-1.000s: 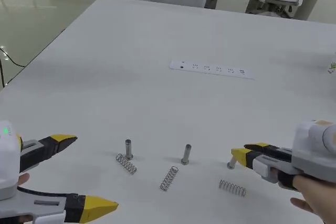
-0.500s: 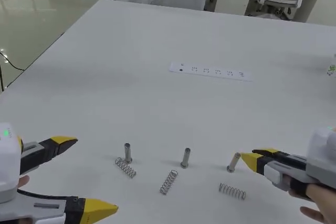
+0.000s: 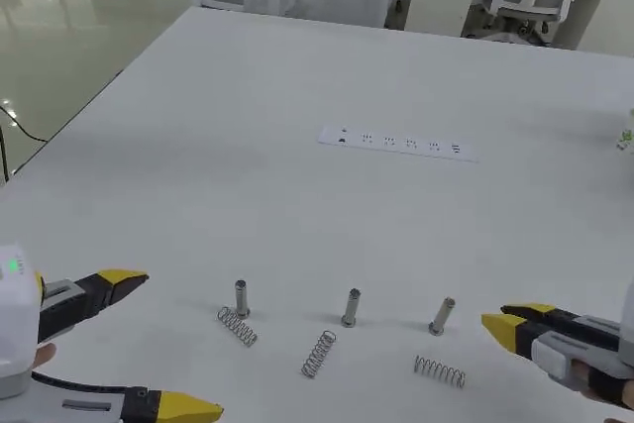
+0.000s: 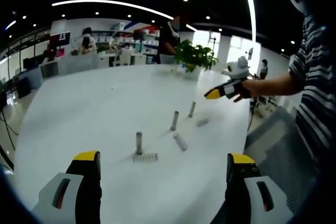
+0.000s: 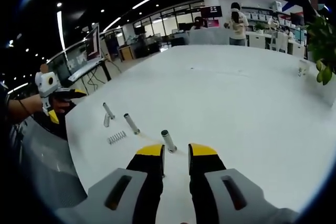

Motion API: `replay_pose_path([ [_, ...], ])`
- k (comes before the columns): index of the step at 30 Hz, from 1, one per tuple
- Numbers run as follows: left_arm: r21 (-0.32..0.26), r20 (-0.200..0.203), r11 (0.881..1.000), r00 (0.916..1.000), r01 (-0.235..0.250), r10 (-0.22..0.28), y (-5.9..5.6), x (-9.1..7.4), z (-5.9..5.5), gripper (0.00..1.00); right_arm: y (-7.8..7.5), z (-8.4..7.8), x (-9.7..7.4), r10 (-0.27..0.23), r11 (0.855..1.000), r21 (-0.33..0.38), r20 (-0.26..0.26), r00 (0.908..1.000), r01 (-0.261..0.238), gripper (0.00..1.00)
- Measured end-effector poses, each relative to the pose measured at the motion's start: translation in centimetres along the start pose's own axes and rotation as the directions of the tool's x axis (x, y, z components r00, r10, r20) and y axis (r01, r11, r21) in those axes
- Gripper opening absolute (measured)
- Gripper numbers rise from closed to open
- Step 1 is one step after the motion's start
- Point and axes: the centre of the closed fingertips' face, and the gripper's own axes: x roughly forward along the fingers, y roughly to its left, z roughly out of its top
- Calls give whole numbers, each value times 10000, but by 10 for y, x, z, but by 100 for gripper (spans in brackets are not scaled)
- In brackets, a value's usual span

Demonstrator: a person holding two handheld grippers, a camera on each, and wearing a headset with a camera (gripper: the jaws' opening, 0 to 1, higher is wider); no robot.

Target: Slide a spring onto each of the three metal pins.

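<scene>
Standing upright in a loose row on the white table (image 3: 297,76) are three metal pins: the left pin (image 3: 241,298), the middle pin (image 3: 352,307) and the right pin (image 3: 442,315). All three pins are seen bare.

Three springs are laid flat on the table on the near side of the row. The left spring (image 3: 237,326) is placed just beside the foot of the left pin. The middle spring (image 3: 318,353) is found near the middle pin, and the right spring (image 3: 439,371) a little in front of the right pin. A white power strip (image 3: 396,143) is seen farther back on the table, well apart from the pins.

The left hand-held gripper (image 3: 176,342) is held low at the left end of the row, near the left pin and left spring but apart from both. Its yellow-tipped jaws are spread wide, and nothing is held between them.

The right hand-held gripper (image 5: 176,151) is held at the right end of the row, near the right pin without touching it. Its jaws are drawn close, with only a narrow gap left between them, and nothing is gripped. In the right gripper view the right pin is seen just ahead of the jaw tips.
</scene>
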Motion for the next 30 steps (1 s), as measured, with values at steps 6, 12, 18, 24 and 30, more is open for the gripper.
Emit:
replay_pose_path([
  [6, -11, -35, 10000, 10000, -27, 27, 1, 0, -1, 97, 3, -3, -2, 214, 9943, -1038, -325, 9992, -246, 15],
  [12, 6, -90, 10000, 10000, 26, -26, -1, 2, -3, 97, 12, -4, 0, 533, 9823, -1764, -610, 9967, -633, 16],
  [18, -23, -106, 10000, 9999, -2, 2, 0, 1, -4, 97, 24, -13, 6, 922, 9442, -3019, -1409, 9857, -1314, 17],
  [24, -29, -106, 10000, 9999, -75, 75, 2, -2, -5, 97, 36, -26, 12, 1060, 8590, -4673, -2371, 9657, -2090, 17],
  [30, -60, -120, 10000, 9999, -77, 76, 1, -2, -7, 97, 45, -43, 19, 1117, 8085, -5194, -3262, 9387, -2767, 17],
])
